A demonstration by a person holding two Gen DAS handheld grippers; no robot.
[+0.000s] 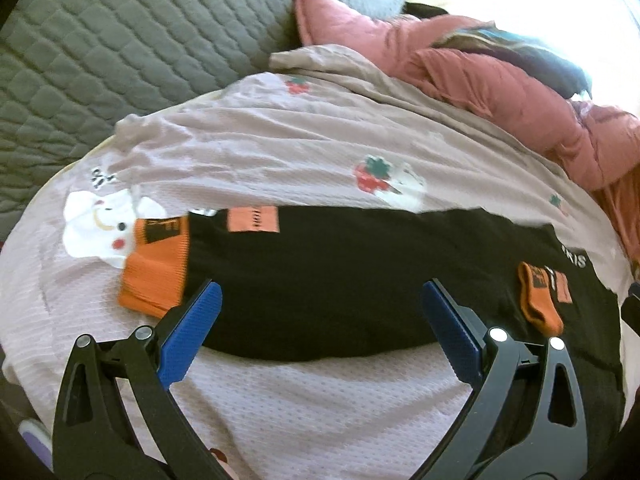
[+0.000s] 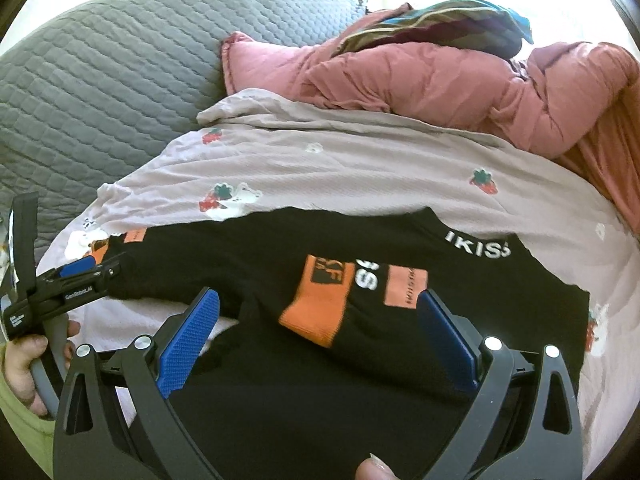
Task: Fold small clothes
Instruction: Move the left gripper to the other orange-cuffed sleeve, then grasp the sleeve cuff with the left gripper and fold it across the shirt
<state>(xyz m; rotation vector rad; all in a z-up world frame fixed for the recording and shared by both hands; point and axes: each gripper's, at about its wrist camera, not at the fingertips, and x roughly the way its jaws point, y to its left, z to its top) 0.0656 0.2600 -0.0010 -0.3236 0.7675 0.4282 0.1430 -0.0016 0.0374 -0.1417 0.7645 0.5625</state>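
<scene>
A small black garment (image 1: 340,272) with orange cuffs (image 1: 156,276) lies spread flat on a lilac blanket (image 1: 280,148) printed with strawberries and bears. One sleeve is folded inward, its orange cuff (image 2: 316,304) resting on the body beside white lettering (image 2: 478,248). My left gripper (image 1: 320,304) hangs open over the garment's near edge, close to the left cuff, with nothing between its blue pads (image 1: 200,320). My right gripper (image 2: 320,304) is open above the folded sleeve and holds nothing. The left gripper (image 2: 80,276) also shows side-on in the right wrist view, held by a hand (image 2: 24,360).
A grey quilted cover (image 1: 100,40) lies behind the blanket on the left. A bunched pink quilt (image 2: 420,80) with a striped teal cloth (image 2: 440,24) on top fills the back right. A fingertip (image 2: 376,468) shows at the bottom edge.
</scene>
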